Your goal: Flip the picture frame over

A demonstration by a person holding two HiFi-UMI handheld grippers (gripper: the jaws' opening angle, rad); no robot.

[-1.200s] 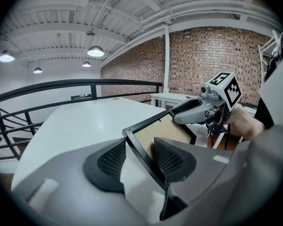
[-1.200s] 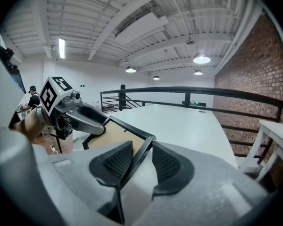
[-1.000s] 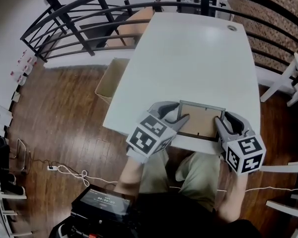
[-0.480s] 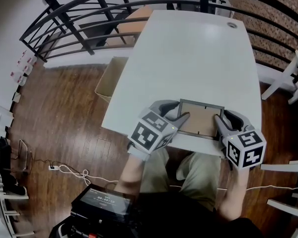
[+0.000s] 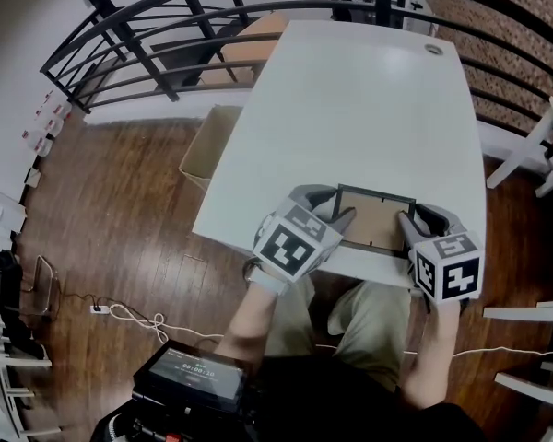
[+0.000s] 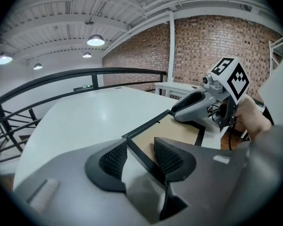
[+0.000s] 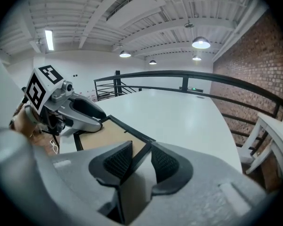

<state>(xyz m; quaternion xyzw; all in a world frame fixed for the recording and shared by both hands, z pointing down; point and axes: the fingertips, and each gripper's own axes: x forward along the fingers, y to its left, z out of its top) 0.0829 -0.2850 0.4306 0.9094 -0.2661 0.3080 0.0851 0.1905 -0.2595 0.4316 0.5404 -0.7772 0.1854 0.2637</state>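
A black picture frame [image 5: 374,219] with its brown backing facing up sits at the near edge of the white table [image 5: 350,99]. My left gripper [image 5: 339,219] is shut on the frame's left side. In the left gripper view the frame's rail [image 6: 140,155] runs between the ribbed pads [image 6: 169,155], and the backing [image 6: 179,128] stretches away to the right gripper [image 6: 198,108]. My right gripper [image 5: 405,228] is shut on the frame's right side. The right gripper view shows the same hold [image 7: 140,161], with the backing [image 7: 104,133] and the left gripper [image 7: 80,114] beyond. The frame looks slightly lifted and tilted.
A cardboard box [image 5: 207,145] stands on the wooden floor left of the table. A black railing [image 5: 166,26] curves round the far side. A white chair [image 5: 544,145] is at the right. A cable hole [image 5: 432,50] sits in the table's far corner. A dark device [image 5: 189,376] rests near the person's lap.
Both grippers have shifted slightly with the frame held between them. The left gripper has rolled and moved right. The frame looks shorter from above, as its tilt has grown.
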